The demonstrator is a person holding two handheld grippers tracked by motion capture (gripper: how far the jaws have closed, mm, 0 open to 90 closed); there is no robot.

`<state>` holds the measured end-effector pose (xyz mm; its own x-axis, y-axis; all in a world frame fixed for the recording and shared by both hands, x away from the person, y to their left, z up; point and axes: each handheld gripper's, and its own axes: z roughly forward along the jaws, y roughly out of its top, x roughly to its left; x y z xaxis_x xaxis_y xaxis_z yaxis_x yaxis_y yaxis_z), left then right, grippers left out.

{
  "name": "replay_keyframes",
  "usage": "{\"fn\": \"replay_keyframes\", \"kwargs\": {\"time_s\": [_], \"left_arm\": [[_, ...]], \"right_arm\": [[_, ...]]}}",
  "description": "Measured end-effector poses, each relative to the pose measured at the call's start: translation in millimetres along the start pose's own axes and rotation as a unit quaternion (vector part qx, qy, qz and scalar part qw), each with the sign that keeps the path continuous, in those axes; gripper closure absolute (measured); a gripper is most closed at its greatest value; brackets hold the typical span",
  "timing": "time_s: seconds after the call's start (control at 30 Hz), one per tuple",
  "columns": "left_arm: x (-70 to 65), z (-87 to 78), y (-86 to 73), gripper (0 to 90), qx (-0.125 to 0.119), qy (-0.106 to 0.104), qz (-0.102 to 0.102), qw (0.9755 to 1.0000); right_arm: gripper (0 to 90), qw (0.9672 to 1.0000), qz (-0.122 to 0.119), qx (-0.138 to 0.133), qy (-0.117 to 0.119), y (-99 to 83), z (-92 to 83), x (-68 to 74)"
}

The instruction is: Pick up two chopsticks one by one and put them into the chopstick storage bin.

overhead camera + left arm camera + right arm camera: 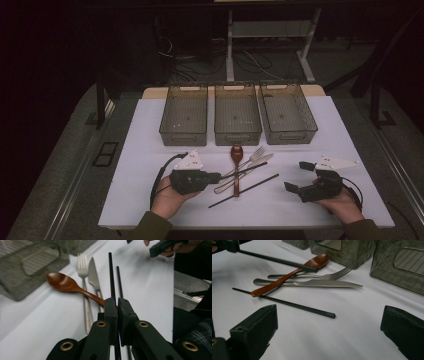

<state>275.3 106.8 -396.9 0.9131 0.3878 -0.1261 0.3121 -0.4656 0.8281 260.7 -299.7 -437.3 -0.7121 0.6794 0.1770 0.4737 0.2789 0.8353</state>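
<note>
Held chopstick: a thin black chopstick (111, 275) is clamped between the closed jaws of the left hand-held gripper (117, 312) and raised over the cutlery.
Second chopstick: a matching black chopstick (287, 303) is laid flat on the white surface (300, 200).
Cutlery: a brown wooden spoon (67, 285), a steel fork (83, 277) and a steel knife (93, 275) are grouped beside it.
Right hand-held gripper (300, 177): jaws are spread wide, nothing held.
Bins: three clear plastic bins (238, 117) are lined up beyond.

Bare table (150, 150) left of cutlery (247, 162)
</note>
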Motion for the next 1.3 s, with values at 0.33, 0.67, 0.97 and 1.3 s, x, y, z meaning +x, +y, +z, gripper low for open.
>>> {"fn": "replay_keyframes", "kwargs": {"time_s": [0.33, 0.67, 0.97, 1.3], "left_arm": [[16.2, -11.7, 5.0, 85.7, -0.026, 0.019, -0.009, 0.9994], [42.8, -24.1, 9.7, 85.7, -0.049, 0.040, -0.025, 0.9977], [65.1, -30.6, 19.2, 85.7, -0.059, 0.059, -0.029, 0.9961], [89.6, -37.0, 25.8, 85.7, -0.072, 0.090, -0.039, 0.9925]], "right_arm": [[0.5, 1.0000, 0.002, 0.002, -0.003, -0.5, 0.2, -0.4], [0.5, 1.0000, 0.002, 0.001, -0.003, -0.7, -0.2, -0.8], [0.5, 1.0000, 0.003, 0.001, -0.003, -0.9, 0.0, -0.8], [0.5, 1.0000, 0.004, 0.001, -0.003, -0.9, -0.1, -0.9]]}}
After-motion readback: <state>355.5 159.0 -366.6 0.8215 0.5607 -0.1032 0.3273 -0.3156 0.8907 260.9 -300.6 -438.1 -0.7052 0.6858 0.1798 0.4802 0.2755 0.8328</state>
